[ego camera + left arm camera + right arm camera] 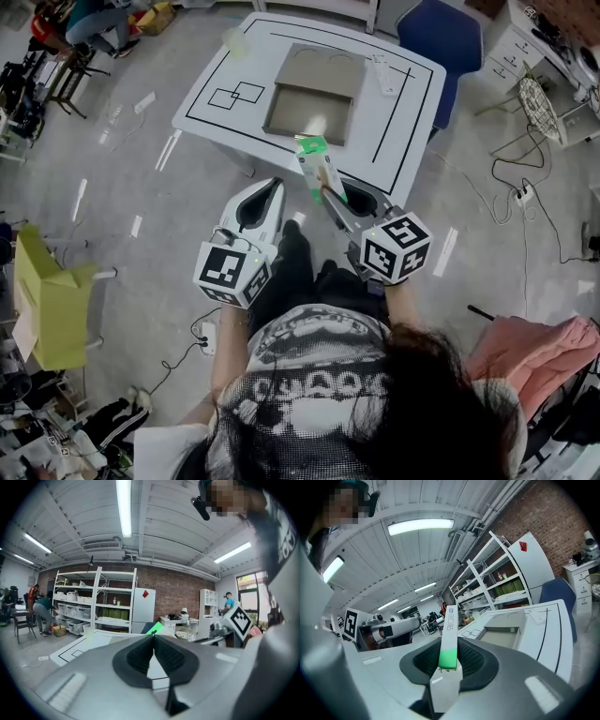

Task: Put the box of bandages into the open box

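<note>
A slim green-and-white box of bandages [319, 167] stands up from my right gripper [334, 193], whose jaws are shut on its lower end. In the right gripper view the box of bandages [450, 639] rises between the dark pads of that gripper [450, 657]. The open box [314, 94], brown cardboard, lies on the white table [412, 103] ahead, and it also shows past the jaws as the open box [506, 631]. My left gripper [274, 185] hovers beside the right one, short of the table. Its tips meet in the left gripper [153, 638] view, with nothing held.
A blue chair [442, 37] stands behind the table's far right corner. A small white item [382, 73] lies on the table next to the open box. On the floor are a yellow object [47, 300] at left, pink cloth [534, 349] at right and cables [523, 195].
</note>
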Motion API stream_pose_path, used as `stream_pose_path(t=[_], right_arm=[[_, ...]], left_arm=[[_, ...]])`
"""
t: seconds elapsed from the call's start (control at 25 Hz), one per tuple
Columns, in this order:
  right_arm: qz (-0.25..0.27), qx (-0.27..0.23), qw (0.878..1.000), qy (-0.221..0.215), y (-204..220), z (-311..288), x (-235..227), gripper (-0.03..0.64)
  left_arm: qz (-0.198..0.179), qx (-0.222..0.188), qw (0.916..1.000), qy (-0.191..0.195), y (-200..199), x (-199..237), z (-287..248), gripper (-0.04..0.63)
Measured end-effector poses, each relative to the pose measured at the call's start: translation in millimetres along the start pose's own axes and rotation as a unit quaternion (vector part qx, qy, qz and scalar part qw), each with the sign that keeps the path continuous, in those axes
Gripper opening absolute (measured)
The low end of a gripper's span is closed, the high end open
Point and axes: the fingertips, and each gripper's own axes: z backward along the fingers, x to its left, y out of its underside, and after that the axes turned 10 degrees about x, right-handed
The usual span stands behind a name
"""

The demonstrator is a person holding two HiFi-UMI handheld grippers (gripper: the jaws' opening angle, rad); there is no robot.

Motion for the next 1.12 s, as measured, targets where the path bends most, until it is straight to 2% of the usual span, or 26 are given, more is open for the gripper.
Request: stream_pose_path(t=[0.24, 0.56, 1.12], right_arm=[[-0.004, 0.000, 1.000, 0.019, -11, -16, -20, 0.095], [-0.009, 0.024, 0.999, 0.041, -28, -61, -45, 0.095], [-0.022, 0.127, 0.989, 0.067, -27, -181, -109, 0.096]], left_arm=[[-0.003, 0.000, 0.9997, 0.025, -4, 15, -28, 0.000], [-0.007, 0.004, 0.9987, 0.049, -14, 62, -67, 0.000], [0.002, -0.008, 0.9981, 0.060, -32, 160, -96, 0.000]])
